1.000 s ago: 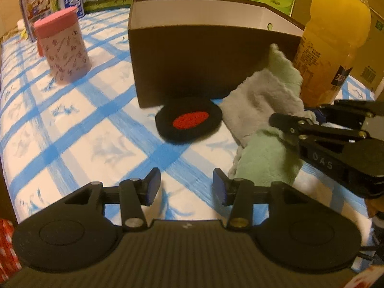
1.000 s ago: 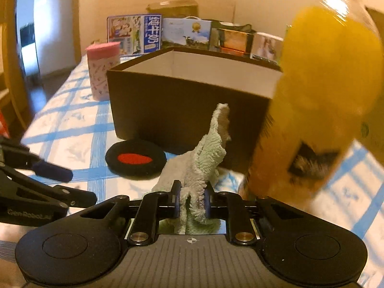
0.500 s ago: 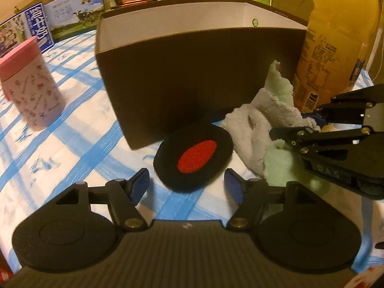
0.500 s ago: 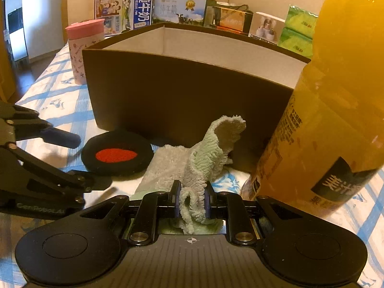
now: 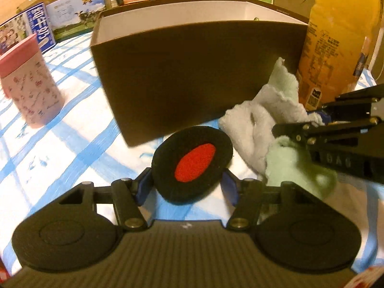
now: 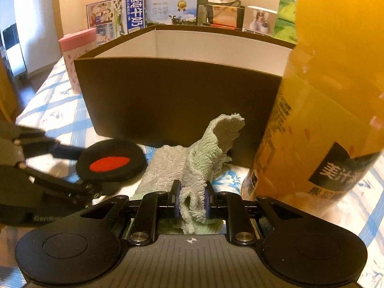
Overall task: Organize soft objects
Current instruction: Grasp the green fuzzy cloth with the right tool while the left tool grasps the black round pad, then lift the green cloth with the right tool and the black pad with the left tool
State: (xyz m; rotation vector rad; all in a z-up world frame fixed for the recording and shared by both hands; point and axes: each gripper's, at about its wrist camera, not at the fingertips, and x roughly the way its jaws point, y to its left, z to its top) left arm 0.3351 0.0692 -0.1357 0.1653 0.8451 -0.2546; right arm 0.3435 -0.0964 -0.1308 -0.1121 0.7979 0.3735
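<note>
A round black pad with a red centre (image 5: 192,163) lies flat on the blue-checked cloth in front of a brown box (image 5: 192,72). My left gripper (image 5: 187,187) straddles the pad's near half. Its jaws are closing and the blue pads stand right at the pad's edges without squeezing it. Right of it lies a crumpled pale green and grey towel (image 5: 259,124). My right gripper (image 6: 192,201) is shut on a fold of that towel (image 6: 199,158), one corner of which stands up against the box (image 6: 180,105). In the right wrist view the left gripper (image 6: 72,168) reaches the black pad (image 6: 110,160) from the left.
A tall bottle of orange drink (image 6: 324,96) stands close on the right, beside the box. A pink patterned cup (image 5: 31,84) sits at the far left. Cartons and printed boxes (image 6: 134,16) line the back edge. The box is open-topped with white inner walls.
My left gripper moved forward and down until the black pad lay between its fingers, opening wider, then narrowing. The right gripper kept its grip on the towel and barely shifted.
</note>
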